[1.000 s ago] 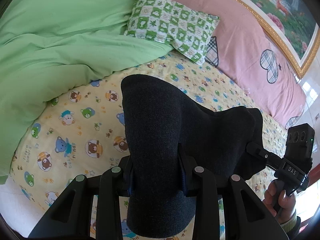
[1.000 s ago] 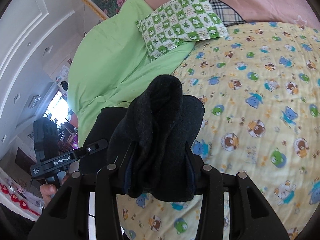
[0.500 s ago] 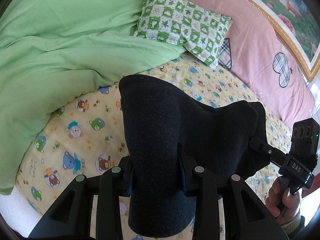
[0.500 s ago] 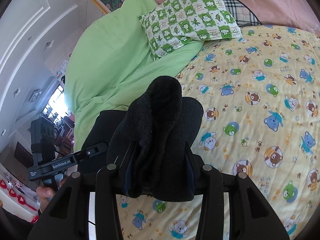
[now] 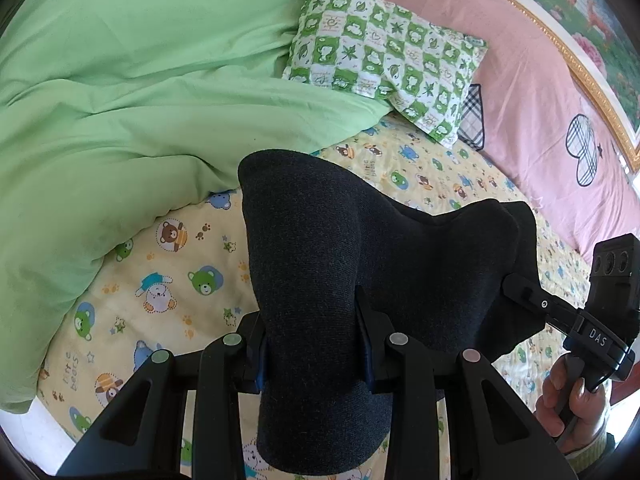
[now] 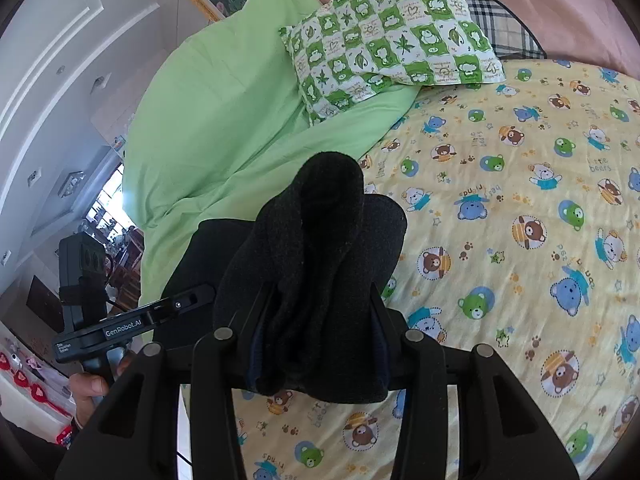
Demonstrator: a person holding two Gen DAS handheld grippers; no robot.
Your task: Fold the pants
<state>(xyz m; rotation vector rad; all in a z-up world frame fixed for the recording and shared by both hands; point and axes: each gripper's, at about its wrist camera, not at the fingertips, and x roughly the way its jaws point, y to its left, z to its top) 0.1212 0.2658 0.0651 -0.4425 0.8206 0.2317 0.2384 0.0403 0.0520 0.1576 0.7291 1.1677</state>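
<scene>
Both grippers, left gripper [image 5: 312, 344] & right gripper [image 6: 316, 340], each pinching the dark pants [image 5: 360, 256], held above the bear-print sheet [image 6: 520, 240]. Mid-carry, I'd say; next needs laying them flat w/ 2 hands level.

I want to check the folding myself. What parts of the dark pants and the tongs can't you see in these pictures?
- Left wrist view: the dark grey knit pants bulge over the left tongs, hiding their tips.
- Right wrist view: the bunched cloth covers the right tongs the same way.
- Both views: the pants' lower part is cut off by the bottom edge and the tong arms, so waistband, leg ends and fold count can't be told.
- The yellow bear-print sheet under the pants is hidden.
</scene>
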